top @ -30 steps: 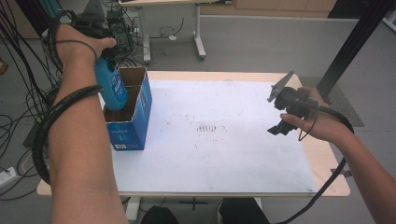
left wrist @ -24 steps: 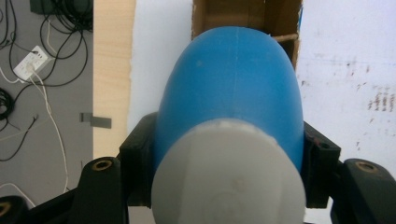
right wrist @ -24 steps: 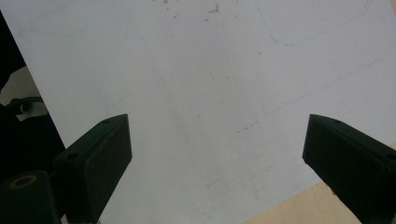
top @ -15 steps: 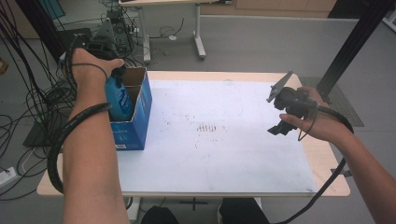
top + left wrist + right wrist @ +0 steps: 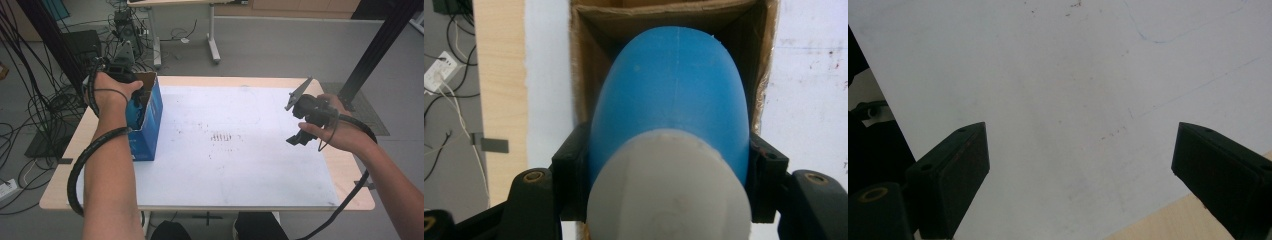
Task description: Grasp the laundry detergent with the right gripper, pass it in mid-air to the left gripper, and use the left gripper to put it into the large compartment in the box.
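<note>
At the left edge of the desk [image 5: 240, 190] an open cardboard box [image 5: 150, 120] with blue printed sides stands on the white sheet [image 5: 240, 150]. The left tongs [image 5: 669, 165] hang over its mouth, clamped on a blue bottle [image 5: 674, 95] just below its pale cap [image 5: 669, 190]. The bottle points base-first down into the box, its body between the brown inner walls; whether it touches the bottom cannot be told. In the high view the left hand [image 5: 112, 90] covers most of the bottle. Well apart, near the desk's right edge, the right tongs [image 5: 1078, 170] hover above the bare sheet, jaws wide apart with nothing between them.
</note>
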`<state>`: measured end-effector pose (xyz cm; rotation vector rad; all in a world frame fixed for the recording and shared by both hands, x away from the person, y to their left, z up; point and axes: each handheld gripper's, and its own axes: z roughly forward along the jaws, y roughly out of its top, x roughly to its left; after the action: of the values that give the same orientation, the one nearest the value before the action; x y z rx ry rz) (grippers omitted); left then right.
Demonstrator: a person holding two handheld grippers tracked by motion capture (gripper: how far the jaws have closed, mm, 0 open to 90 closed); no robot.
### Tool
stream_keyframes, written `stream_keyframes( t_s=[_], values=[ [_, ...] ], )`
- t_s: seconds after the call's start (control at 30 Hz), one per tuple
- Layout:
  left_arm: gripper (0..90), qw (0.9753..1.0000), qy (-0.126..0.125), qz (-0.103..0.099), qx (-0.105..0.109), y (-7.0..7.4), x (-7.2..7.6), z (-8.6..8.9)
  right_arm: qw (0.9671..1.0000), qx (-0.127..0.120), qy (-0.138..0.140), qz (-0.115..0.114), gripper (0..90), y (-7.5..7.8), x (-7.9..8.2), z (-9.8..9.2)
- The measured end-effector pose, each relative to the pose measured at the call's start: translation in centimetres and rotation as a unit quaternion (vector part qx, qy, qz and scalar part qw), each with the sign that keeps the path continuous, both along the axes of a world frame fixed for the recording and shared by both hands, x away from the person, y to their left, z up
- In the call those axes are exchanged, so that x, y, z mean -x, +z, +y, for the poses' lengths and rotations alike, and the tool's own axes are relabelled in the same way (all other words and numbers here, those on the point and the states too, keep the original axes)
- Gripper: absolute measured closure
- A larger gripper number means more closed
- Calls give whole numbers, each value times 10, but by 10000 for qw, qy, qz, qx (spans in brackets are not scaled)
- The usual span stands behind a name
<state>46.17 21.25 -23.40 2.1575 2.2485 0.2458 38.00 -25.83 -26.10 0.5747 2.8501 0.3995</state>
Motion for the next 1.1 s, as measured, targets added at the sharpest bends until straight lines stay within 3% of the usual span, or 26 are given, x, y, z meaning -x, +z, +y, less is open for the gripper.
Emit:
stream_keyframes(
  t_s=[0.37,0.77,1.1],
  values=[
    [372,10000,-53,51,48,-23,-1,-1,10000,43,-66,-2,86,-2,-1,-6],
    [371,9999,-130,42,-86,-39,7,5,10000,77,-54,-14,87,0,-3,-4],
    [369,9999,-105,-2,-71,-40,8,5,9999,87,-57,-44,89,4,-2,0]
  ],
)
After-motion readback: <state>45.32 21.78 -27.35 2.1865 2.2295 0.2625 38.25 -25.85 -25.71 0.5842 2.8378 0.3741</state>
